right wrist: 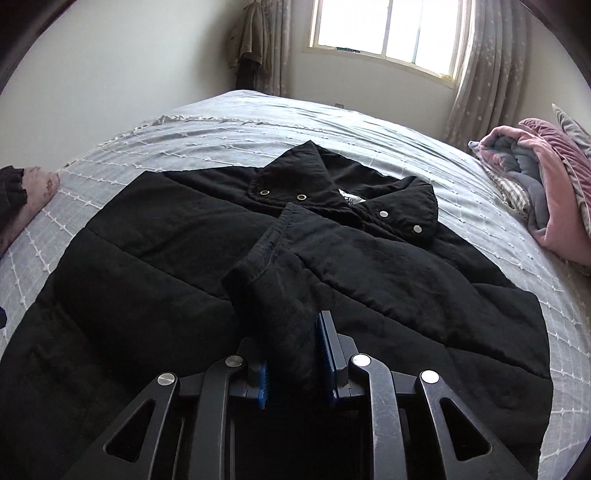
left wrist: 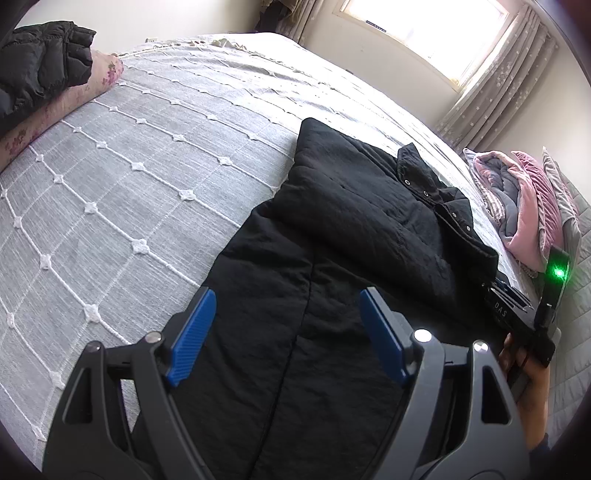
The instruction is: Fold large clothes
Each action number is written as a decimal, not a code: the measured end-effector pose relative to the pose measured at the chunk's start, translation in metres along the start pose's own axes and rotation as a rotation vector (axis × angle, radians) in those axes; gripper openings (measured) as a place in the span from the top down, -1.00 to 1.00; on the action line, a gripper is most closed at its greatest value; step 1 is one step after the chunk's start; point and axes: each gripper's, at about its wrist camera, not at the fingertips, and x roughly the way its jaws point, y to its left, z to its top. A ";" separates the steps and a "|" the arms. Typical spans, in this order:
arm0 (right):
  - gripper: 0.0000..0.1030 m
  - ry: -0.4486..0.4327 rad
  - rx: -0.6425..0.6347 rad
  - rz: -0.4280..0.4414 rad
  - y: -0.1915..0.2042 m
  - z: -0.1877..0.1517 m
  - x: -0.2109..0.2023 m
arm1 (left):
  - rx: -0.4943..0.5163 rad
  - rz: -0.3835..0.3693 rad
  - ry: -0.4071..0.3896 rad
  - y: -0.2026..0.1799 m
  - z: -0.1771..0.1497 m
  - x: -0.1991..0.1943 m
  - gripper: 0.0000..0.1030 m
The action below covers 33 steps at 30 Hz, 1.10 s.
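L claw [left wrist: 286,328]: jaws wide apart, nothing between them, hovering just over the black jacket [left wrist: 332,258]. R claw [right wrist: 295,354]: jaws narrow, sleeve [right wrist: 273,280] bunched between the blue pads [right wrist: 330,354]; can't tell if they're pressing on it or just let go. Jacket lies spread on the bed [right wrist: 229,118], collar w/ snaps toward the window [right wrist: 384,29], sleeve folded across the front. Pink blanket pile [right wrist: 546,192] at bed's right edge. No containers.
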 end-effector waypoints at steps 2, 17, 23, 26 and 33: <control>0.49 -0.002 0.004 0.033 0.009 0.002 -0.005 | 0.007 0.001 0.001 -0.001 -0.001 0.000 -0.56; 0.76 0.069 0.018 0.113 0.041 -0.009 0.011 | 0.017 0.011 0.032 -0.002 -0.002 0.008 -0.56; 0.33 0.077 0.129 0.207 0.035 -0.008 0.000 | 0.016 0.013 0.039 0.000 -0.003 0.009 -0.56; -0.39 0.051 0.154 0.264 0.030 -0.019 -0.038 | 0.007 0.004 0.039 0.003 -0.001 0.008 -0.56; -0.40 0.122 0.352 0.169 -0.059 -0.106 -0.119 | 0.040 0.003 0.043 -0.006 -0.007 0.007 -0.56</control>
